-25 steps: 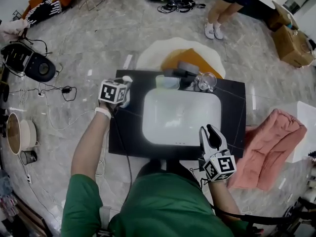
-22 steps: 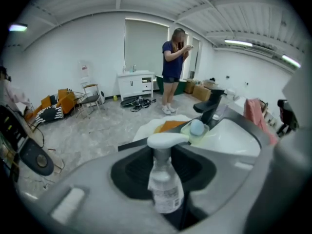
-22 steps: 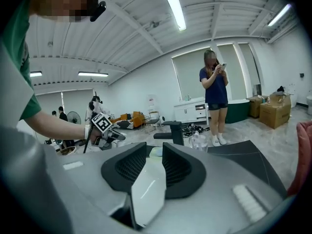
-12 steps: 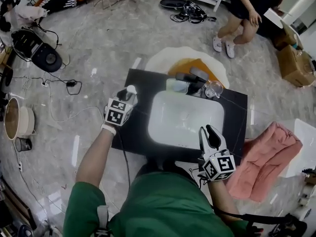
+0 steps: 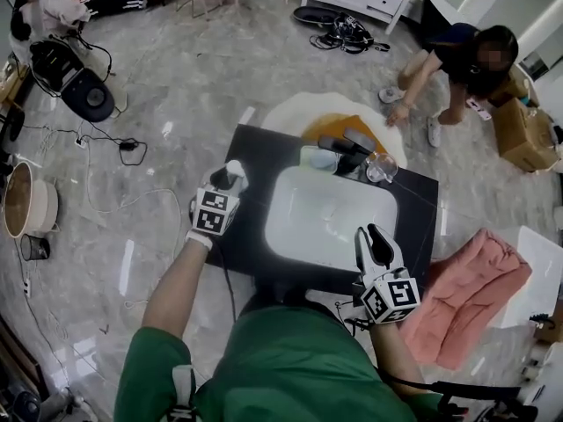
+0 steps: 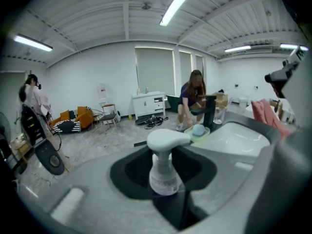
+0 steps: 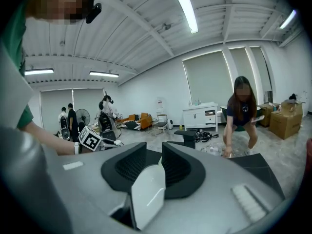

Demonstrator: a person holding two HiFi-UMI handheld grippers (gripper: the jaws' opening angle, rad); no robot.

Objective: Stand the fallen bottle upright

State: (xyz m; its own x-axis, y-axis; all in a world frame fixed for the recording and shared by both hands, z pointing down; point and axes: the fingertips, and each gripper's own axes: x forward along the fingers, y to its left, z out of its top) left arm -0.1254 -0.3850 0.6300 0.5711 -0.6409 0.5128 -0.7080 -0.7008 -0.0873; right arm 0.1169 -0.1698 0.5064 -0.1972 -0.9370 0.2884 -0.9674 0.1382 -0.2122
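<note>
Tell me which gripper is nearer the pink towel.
Right. The right gripper sits at the near edge of the counter, just left of the pink towel. The left gripper, holding the pump bottle, fingers just easing open, is across the sink.

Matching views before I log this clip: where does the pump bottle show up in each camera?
Head view: pump bottle left of the sink, over the counter's left edge.
Left gripper view: dead centre, close up.
Right gripper view: far left, only a small white tip, hard to make out.
Shared landmark: the black faucet at the sink's far side.
</note>
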